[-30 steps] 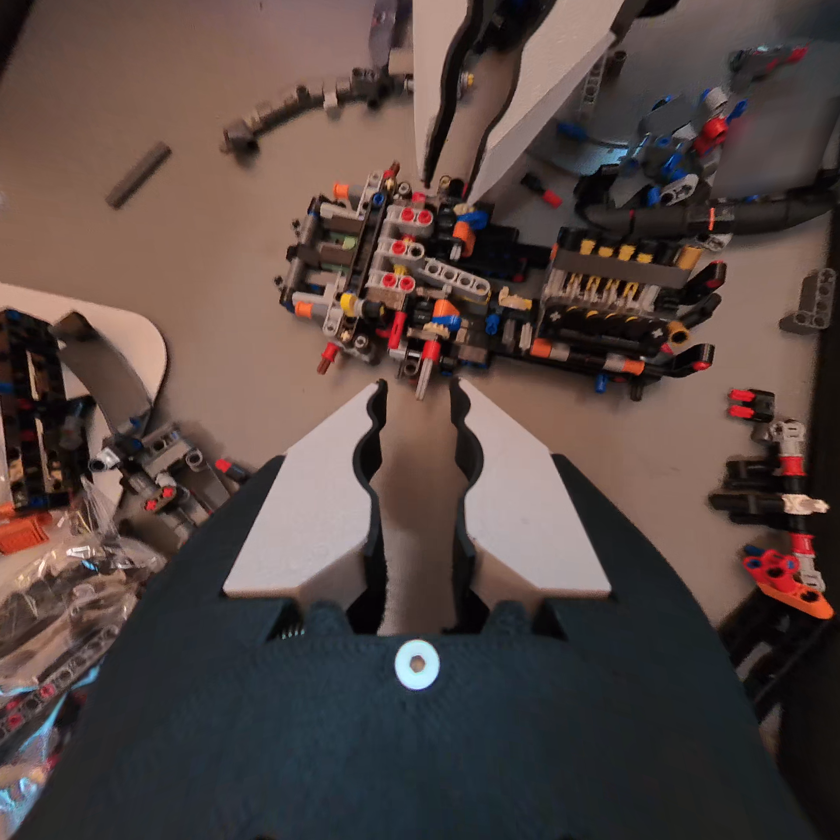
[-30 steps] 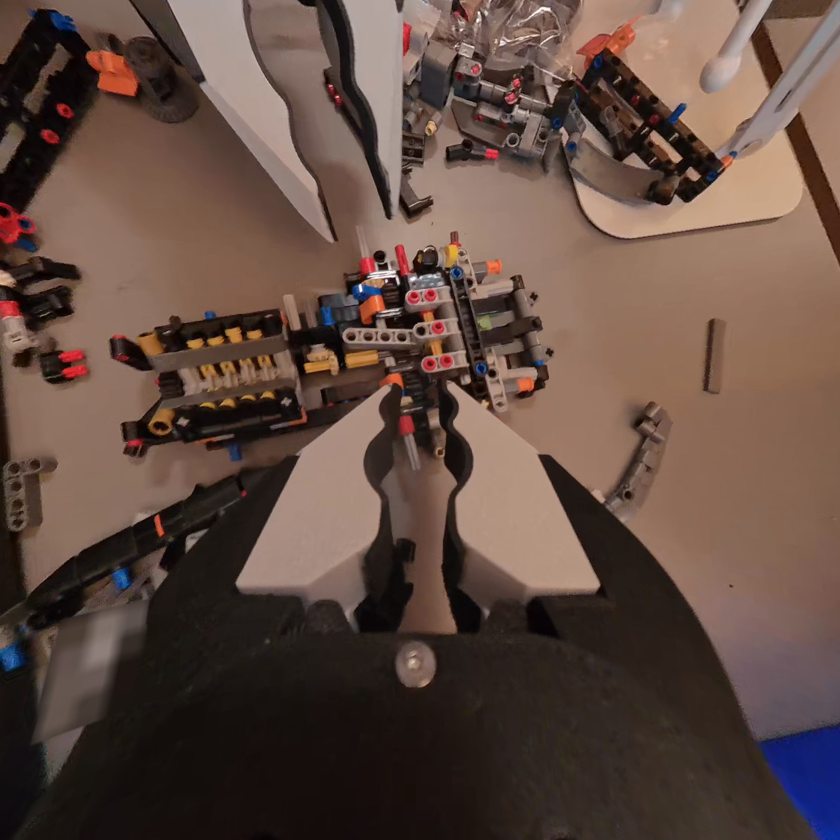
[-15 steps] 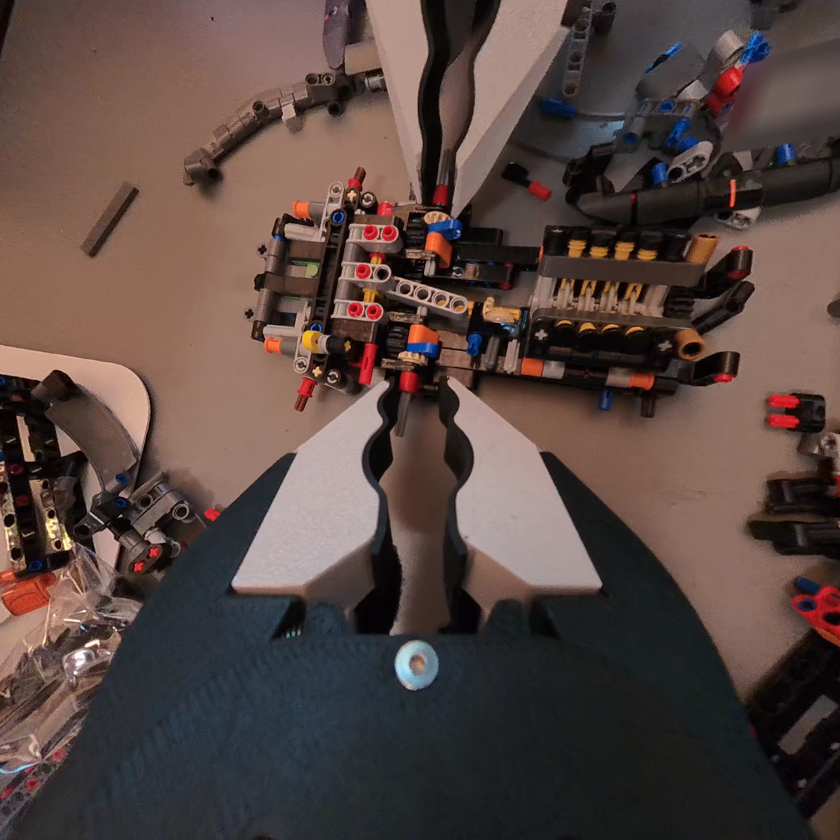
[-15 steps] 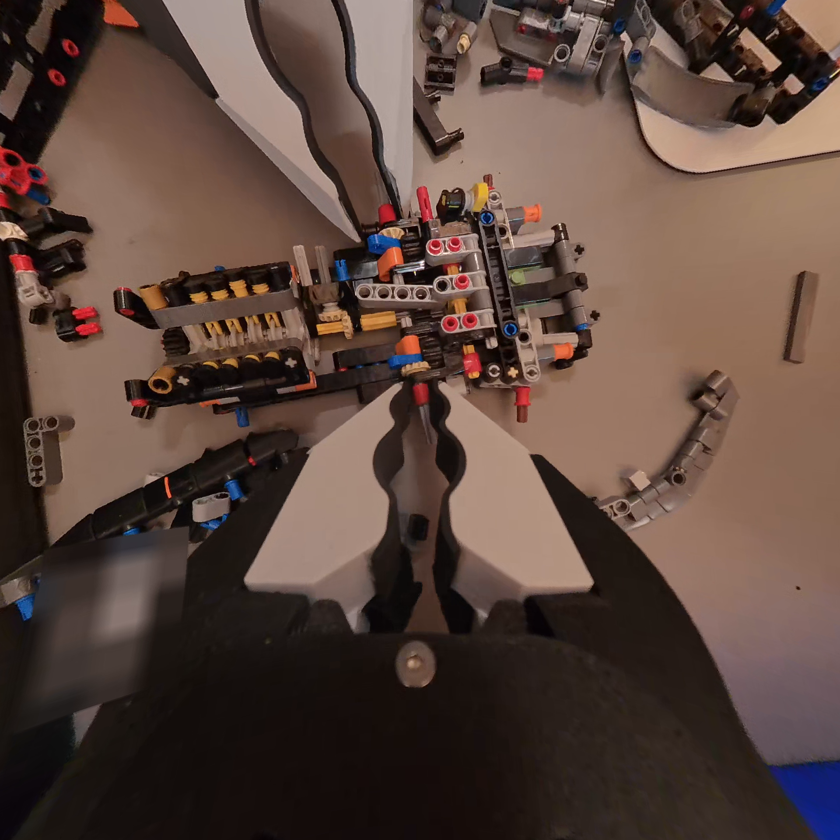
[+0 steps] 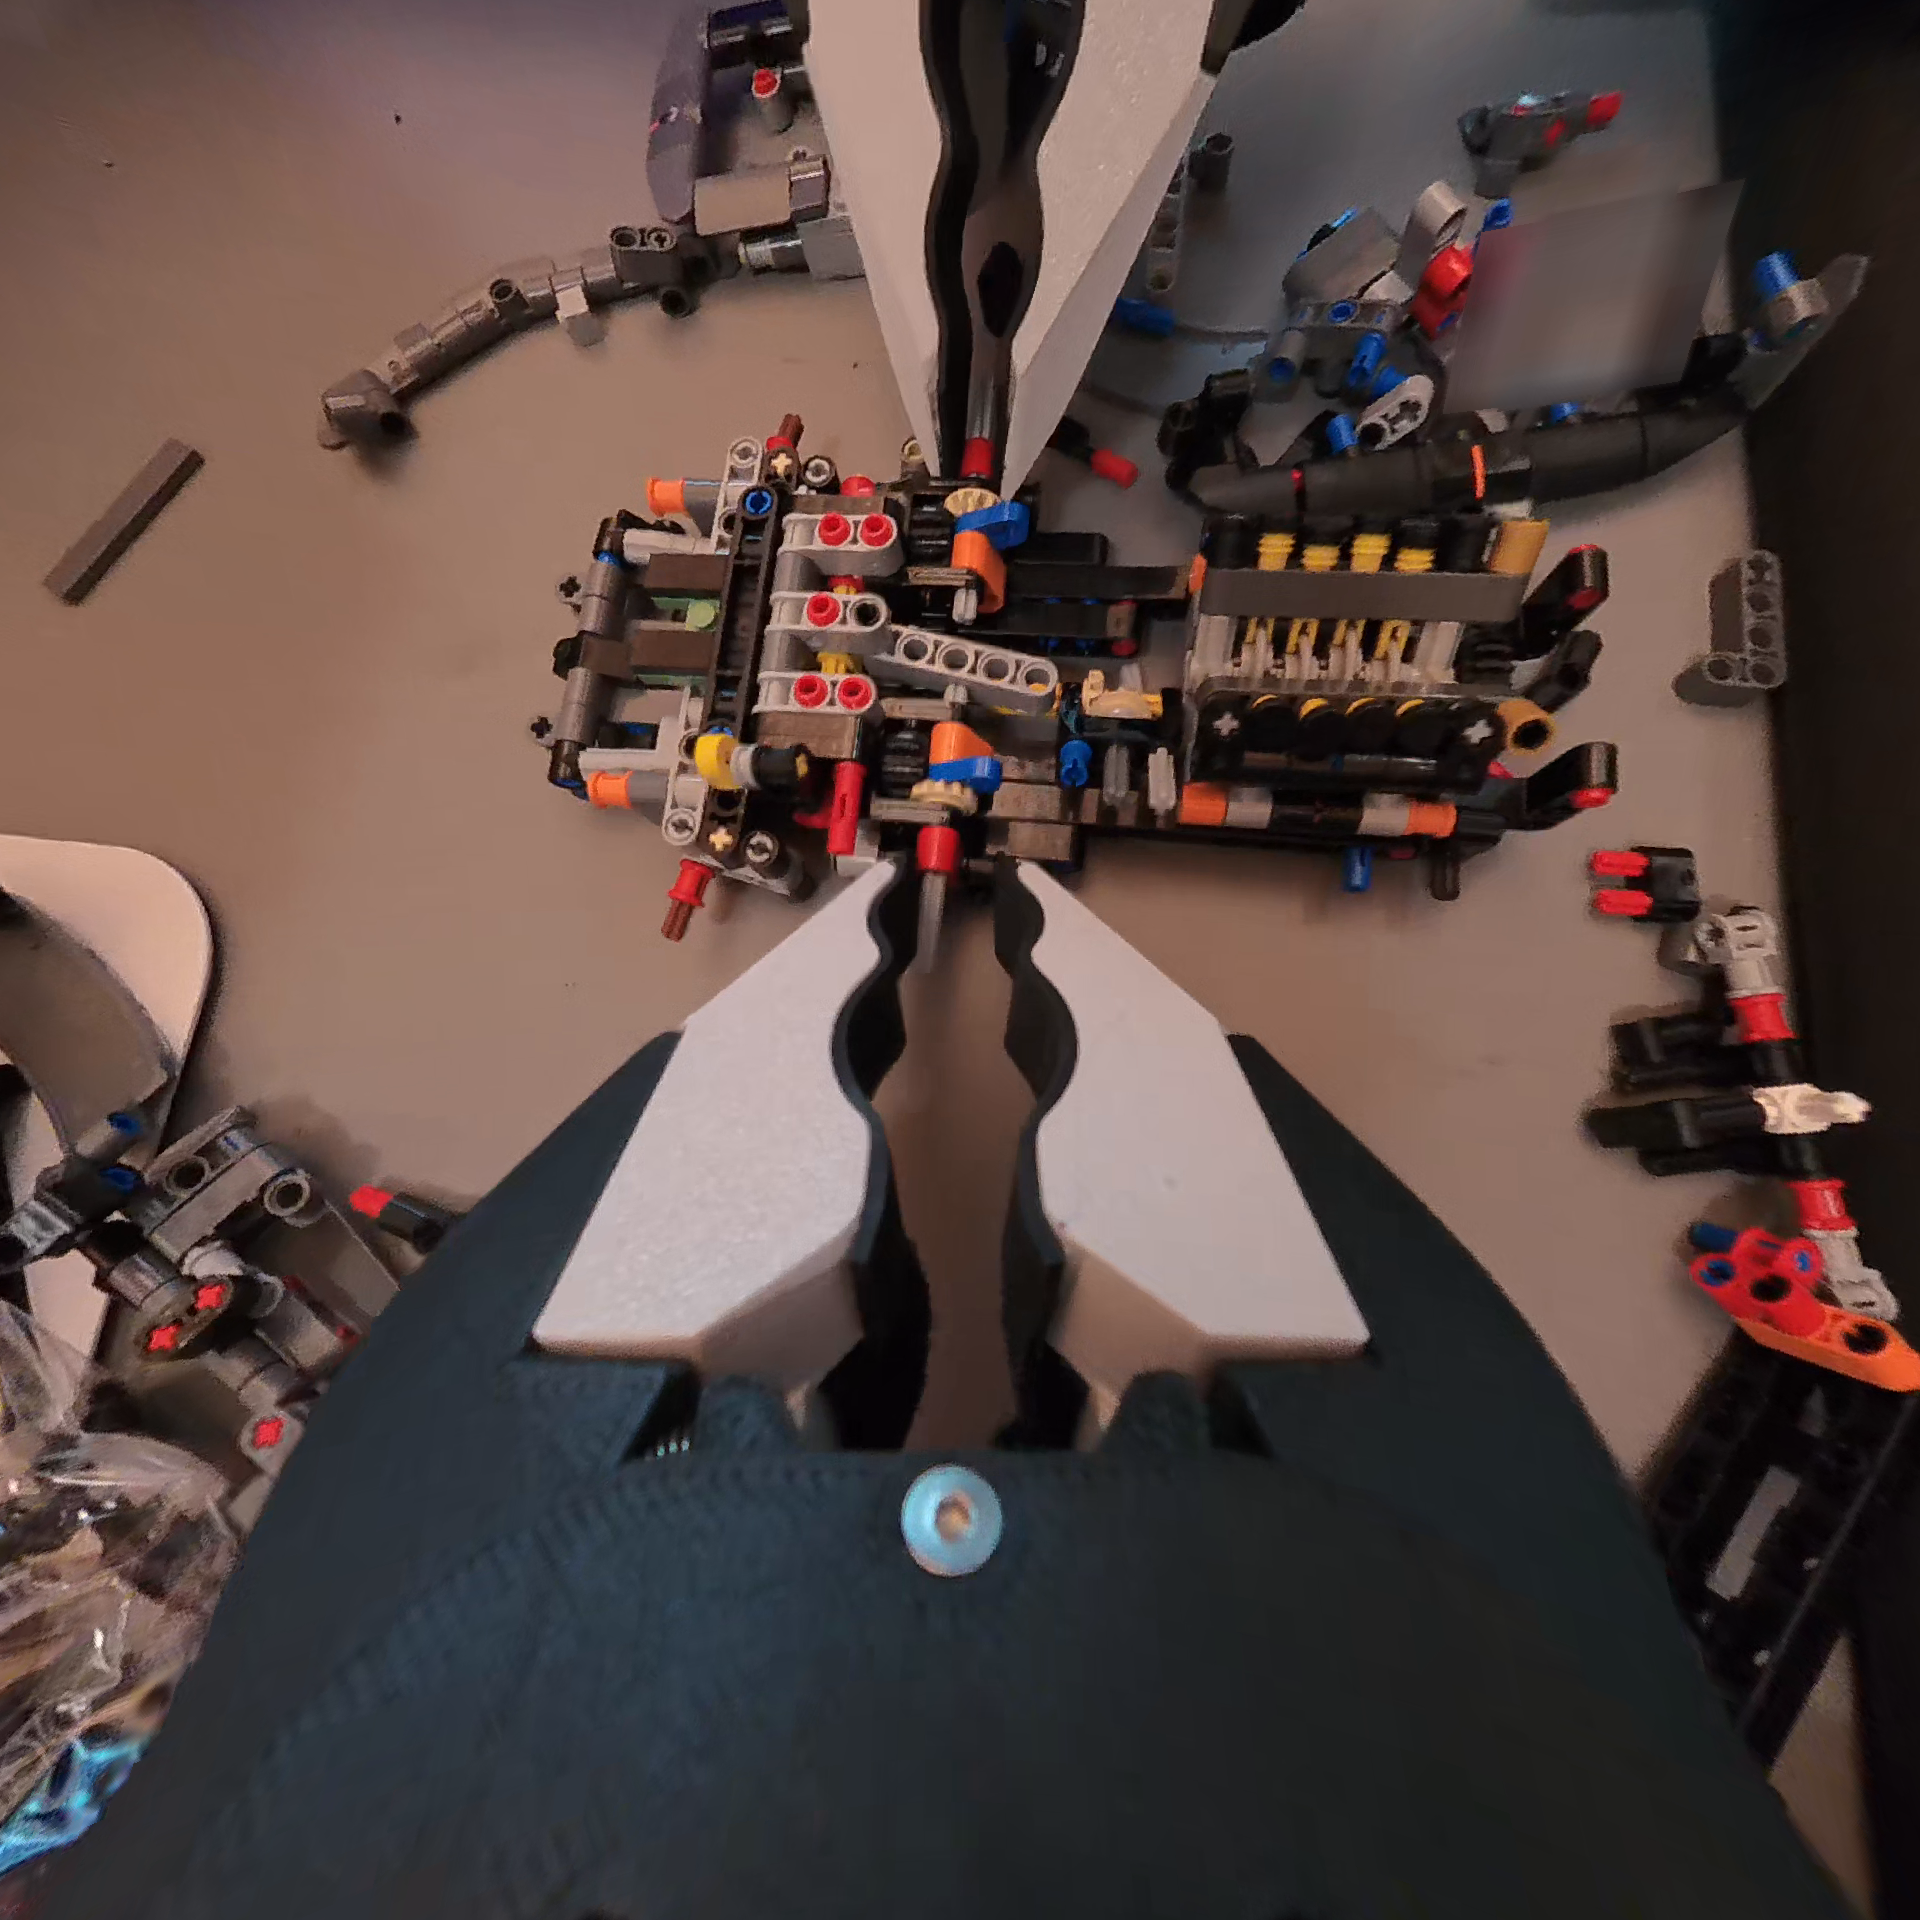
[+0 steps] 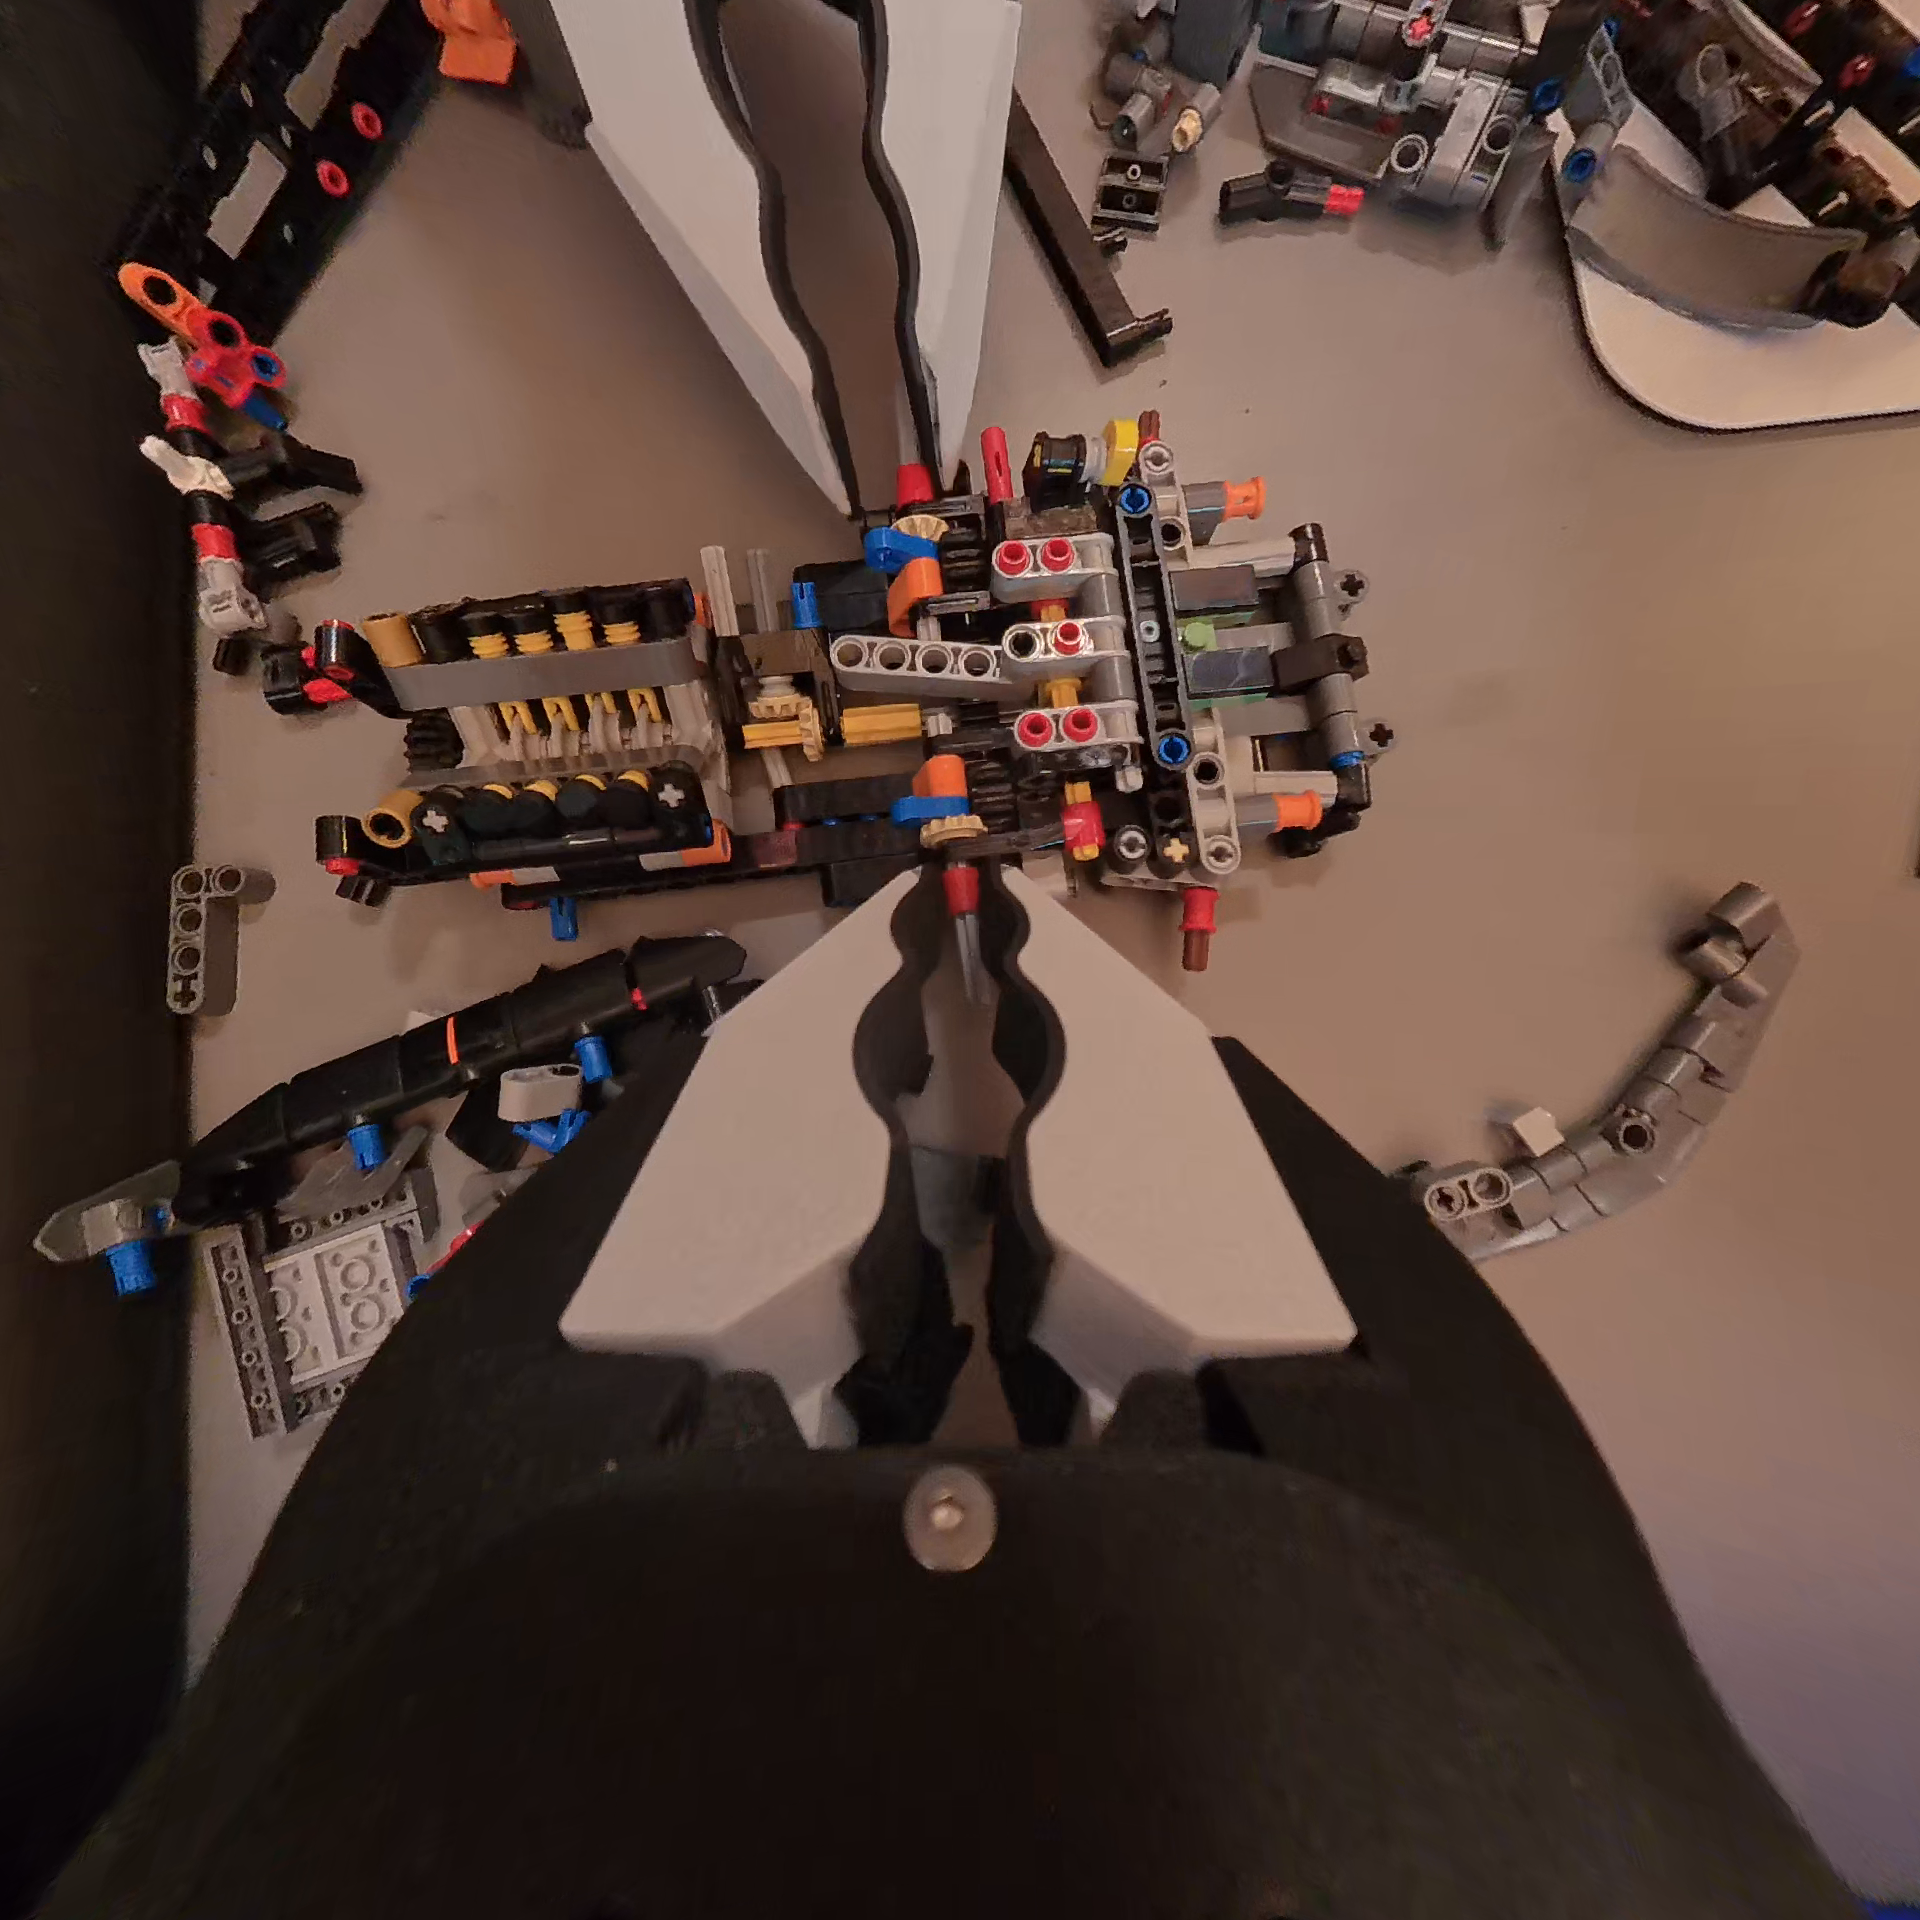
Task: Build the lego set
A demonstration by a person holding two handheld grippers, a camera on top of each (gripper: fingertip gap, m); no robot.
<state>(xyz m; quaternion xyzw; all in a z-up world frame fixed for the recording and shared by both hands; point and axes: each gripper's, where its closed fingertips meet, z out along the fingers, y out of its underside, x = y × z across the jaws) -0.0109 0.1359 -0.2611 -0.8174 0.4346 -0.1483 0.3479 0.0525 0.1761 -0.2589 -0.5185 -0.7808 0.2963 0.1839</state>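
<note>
Two tools face each other across the lego model (image 5: 1039, 665) lying mid-counter (image 5: 312, 727). Left tool (image 5: 948, 883) stands narrowly parted around a grey pin (image 5: 932, 914) with a red collar; right tool (image 6: 961, 894) likewise straddles its own pin (image 6: 968, 935), touching unclear.

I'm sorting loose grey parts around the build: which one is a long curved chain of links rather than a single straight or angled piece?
The curved grey chain on the table, off the model's end with the orange pins; the others are single stiff pieces.
</note>
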